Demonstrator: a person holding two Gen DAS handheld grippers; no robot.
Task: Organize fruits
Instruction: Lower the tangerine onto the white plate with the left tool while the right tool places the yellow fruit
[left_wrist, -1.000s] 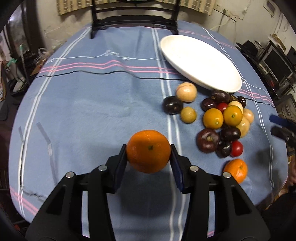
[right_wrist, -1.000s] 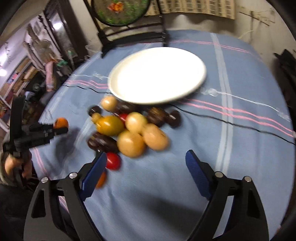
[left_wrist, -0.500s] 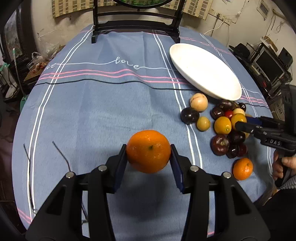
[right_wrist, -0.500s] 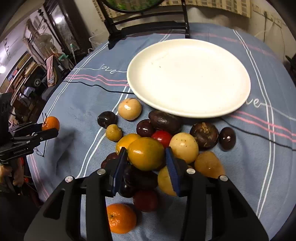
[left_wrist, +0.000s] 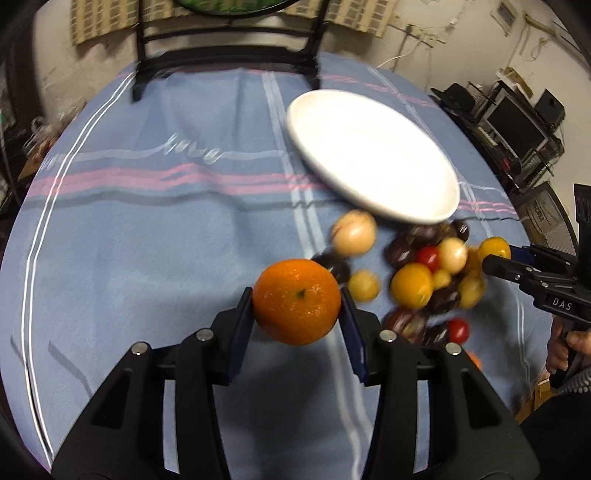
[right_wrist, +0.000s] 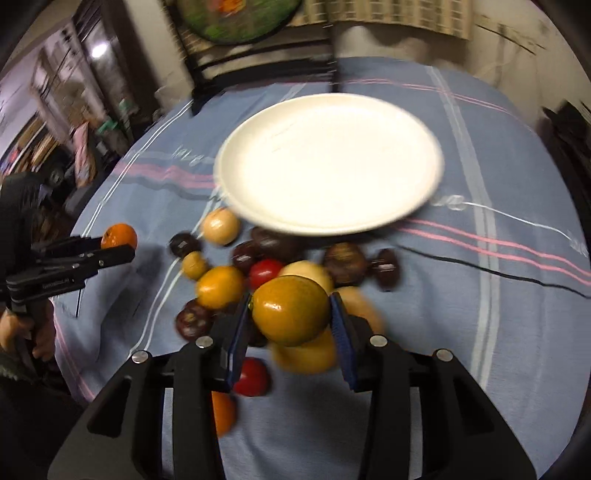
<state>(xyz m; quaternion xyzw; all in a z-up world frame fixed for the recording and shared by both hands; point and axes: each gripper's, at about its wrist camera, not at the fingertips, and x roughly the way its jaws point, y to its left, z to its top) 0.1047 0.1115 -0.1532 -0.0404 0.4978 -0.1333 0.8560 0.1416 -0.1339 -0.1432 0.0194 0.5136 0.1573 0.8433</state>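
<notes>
Fruits in both grippers, white plate bare, pile unsorted on the blue tablecloth.

Left gripper (left_wrist: 297, 308) is clamped on a tangerine (left_wrist: 296, 301), carried above the cloth toward the table's near edge; right gripper (right_wrist: 291, 314) has its blue pads pressed against a yellow-orange citrus (right_wrist: 290, 309), held over the fruit pile (right_wrist: 266, 275), which lies just in front of the plate's (right_wrist: 424, 147) near rim. Dark plums, red tomatoes and pale round fruit crowd close together there, some touching. Risks, as I judge them: round skins could roll out of the flat pads if either hand swings fast; two grippers heading for one plate could knock together; a fruit released near the rim could roll off onto the cloth; a low pass could scatter the pile toward the table edge.
</notes>
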